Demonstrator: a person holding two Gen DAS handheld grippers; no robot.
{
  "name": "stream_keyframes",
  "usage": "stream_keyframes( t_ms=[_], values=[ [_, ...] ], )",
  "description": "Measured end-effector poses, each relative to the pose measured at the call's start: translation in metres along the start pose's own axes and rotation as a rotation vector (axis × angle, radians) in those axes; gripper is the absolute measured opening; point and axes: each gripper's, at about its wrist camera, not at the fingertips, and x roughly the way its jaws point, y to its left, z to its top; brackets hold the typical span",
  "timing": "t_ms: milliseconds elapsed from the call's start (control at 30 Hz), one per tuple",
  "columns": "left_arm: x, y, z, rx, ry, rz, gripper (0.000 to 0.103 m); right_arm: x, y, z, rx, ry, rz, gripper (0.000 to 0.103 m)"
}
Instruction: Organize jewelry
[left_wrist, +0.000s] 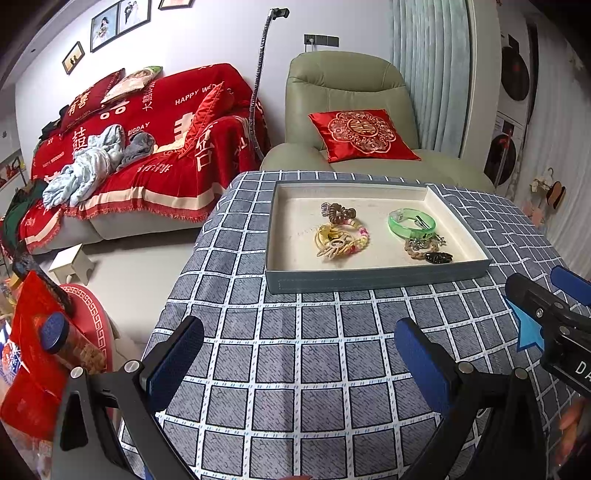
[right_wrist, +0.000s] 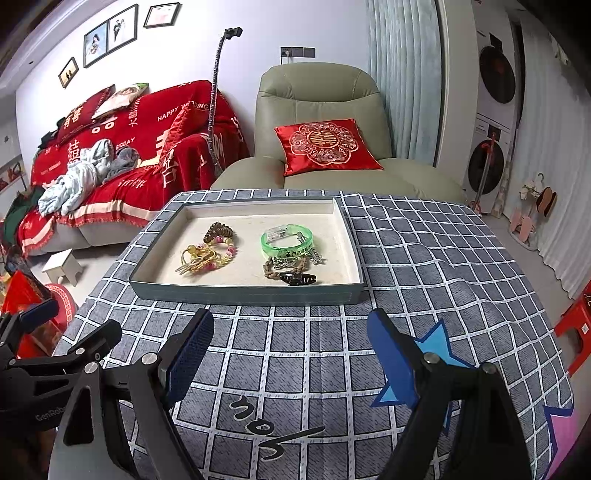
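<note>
A shallow grey-blue tray (left_wrist: 376, 282) (right_wrist: 243, 295) with a cream lining sits on the checked tablecloth. Inside lie a brown coil hair tie (left_wrist: 341, 214) (right_wrist: 219, 232), a yellow and pink beaded bracelet bundle (left_wrist: 341, 240) (right_wrist: 208, 253), a green bangle (left_wrist: 412, 223) (right_wrist: 288, 242), a brown braided chain (left_wrist: 417, 246) (right_wrist: 284, 267) and a black hair clip (left_wrist: 439, 257) (right_wrist: 299, 279). My left gripper (left_wrist: 299, 354) stands open in front of the tray, nothing between its blue pads. My right gripper (right_wrist: 291, 354) is open too, empty, beside the left one.
The table is covered by a grey-blue checked cloth (left_wrist: 317, 369) (right_wrist: 424, 258) with blue and pink star patches. Behind stand a green armchair (left_wrist: 347, 92) with a red cushion and a sofa under a red blanket (left_wrist: 155, 140). A red stool (right_wrist: 576, 332) stands at the right.
</note>
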Motion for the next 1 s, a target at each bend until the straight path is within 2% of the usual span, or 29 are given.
stream_keyframes(
  t_ms=[1000],
  values=[
    [0.0014, 0.0023, -0.0015, 0.0, 0.003, 0.004, 0.103, -0.002, 0.0008, -0.0001, 0.001, 0.001, 0.003, 0.087]
  ],
)
